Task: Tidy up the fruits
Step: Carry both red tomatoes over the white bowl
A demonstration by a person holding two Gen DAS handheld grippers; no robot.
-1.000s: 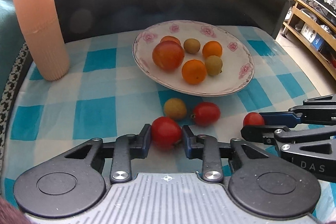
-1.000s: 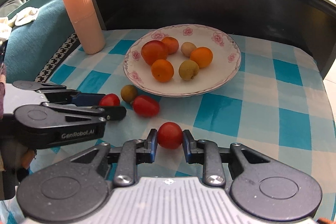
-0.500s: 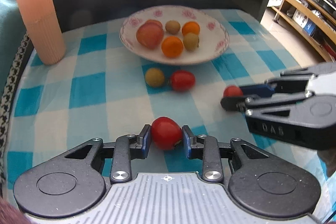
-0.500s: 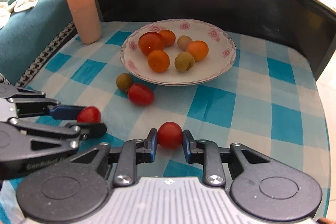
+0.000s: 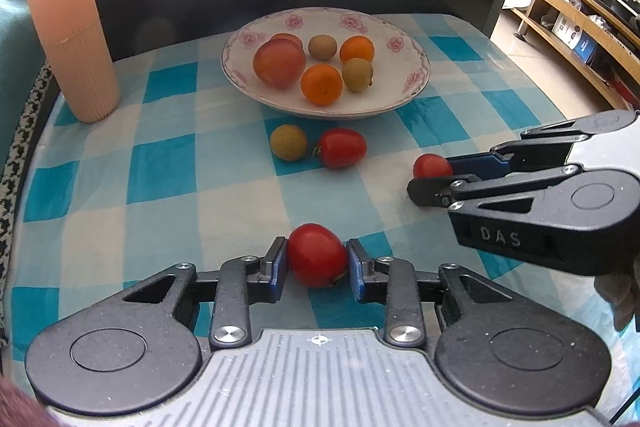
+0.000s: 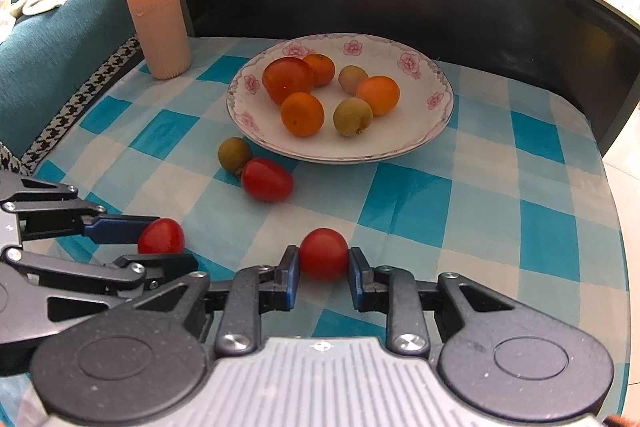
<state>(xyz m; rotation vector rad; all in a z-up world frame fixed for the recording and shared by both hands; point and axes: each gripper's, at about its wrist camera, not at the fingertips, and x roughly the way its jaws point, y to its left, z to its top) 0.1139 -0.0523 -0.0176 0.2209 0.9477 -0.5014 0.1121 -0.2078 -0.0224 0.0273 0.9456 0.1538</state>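
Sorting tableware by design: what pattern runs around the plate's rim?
Pink flowers on white, around the plate rim; clearest in the right wrist view.

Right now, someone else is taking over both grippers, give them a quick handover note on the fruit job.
Left gripper: shut on a red tomato.
Right gripper: shut on a second red tomato.
Both are held low above the checked cloth.
Done: six fruits sit in the flowered plate.
Left: plate both held tomatoes, then the loose tomato and the small brown fruit touching it, in front of the plate.
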